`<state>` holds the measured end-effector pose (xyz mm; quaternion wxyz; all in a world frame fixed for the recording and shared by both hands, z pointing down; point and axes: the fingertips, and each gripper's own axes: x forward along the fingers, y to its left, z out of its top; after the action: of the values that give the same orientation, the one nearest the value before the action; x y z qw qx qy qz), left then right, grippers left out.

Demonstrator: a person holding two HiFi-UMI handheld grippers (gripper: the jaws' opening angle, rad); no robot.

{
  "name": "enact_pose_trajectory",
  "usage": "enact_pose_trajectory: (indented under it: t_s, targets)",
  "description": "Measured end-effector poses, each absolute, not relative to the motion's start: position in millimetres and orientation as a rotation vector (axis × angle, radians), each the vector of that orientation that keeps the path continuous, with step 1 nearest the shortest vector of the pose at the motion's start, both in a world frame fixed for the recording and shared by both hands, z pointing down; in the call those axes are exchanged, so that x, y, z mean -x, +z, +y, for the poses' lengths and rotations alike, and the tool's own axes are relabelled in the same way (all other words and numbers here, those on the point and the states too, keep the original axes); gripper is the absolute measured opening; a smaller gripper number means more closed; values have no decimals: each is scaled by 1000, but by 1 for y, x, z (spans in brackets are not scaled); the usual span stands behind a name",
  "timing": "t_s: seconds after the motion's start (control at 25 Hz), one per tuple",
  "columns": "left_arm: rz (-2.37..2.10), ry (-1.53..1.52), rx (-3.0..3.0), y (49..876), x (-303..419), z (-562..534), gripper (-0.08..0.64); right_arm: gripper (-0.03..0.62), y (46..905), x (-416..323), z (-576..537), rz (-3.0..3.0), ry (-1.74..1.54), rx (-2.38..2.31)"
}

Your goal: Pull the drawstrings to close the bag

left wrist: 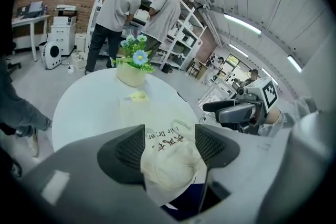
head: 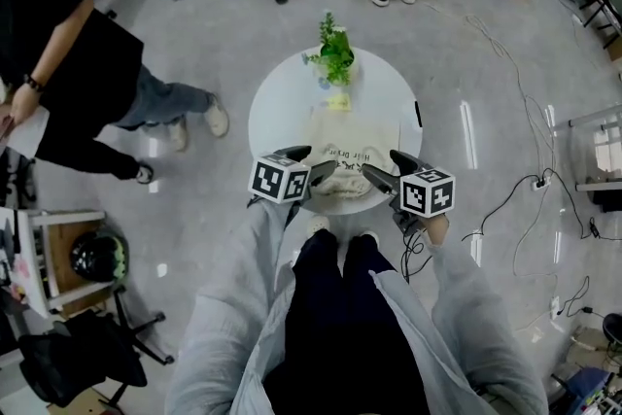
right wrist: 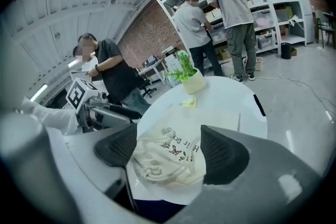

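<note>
At the far left, on the floor, stands a person in black (head: 58, 63), well apart from the round white desk (head: 282, 107).

The left tongs (head: 313, 162) hang at the desk's near rim, on the left side of the bag (head: 340, 168). In the left gripper view the left tongs (left wrist: 170, 139) stand wide apart and grip nothing. The cream bag (left wrist: 170, 160) shows in the gap beyond them, but neither pad presses on the cloth.

The bag lies flat on the near half of the desk, dark print facing up. Its end nearest the person is gathered into folds at the rim. The drawstring cords (right wrist: 152, 169) lie slack on that bunched end. Behind the bag a small yellow note (head: 338, 101) rests on the desk. Further back, at the far edge, stands a potted plant (head: 333, 53).

The right tongs (head: 381, 162) hang just right of the bunched end, facing the left pair across it. In the right gripper view the right tongs (right wrist: 169, 144) are also spread wide and hold nothing, with the bag (right wrist: 168, 157) visible between the pads and clear of both. A dark slim object (head: 418, 115) lies at the desk's right rim.
</note>
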<state>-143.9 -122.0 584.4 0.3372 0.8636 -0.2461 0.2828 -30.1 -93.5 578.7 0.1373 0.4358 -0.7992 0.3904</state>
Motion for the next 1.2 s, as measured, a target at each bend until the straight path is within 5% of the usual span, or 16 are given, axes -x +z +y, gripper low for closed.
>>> enact_pose_trajectory:
  t_s: [0.88,1.12,1.2]
  targets:
    - [-801,258,-2382,456,153,-97,309,325,433,34,-61,-2655,792,-1422]
    - [-911,260,-2499,437,160,-93,212,271,415,23,-62,-2608,619,-1558]
    - [-943,277,-2543,437,159,-89,153,203,413,20,-61,-2576,553,-1594]
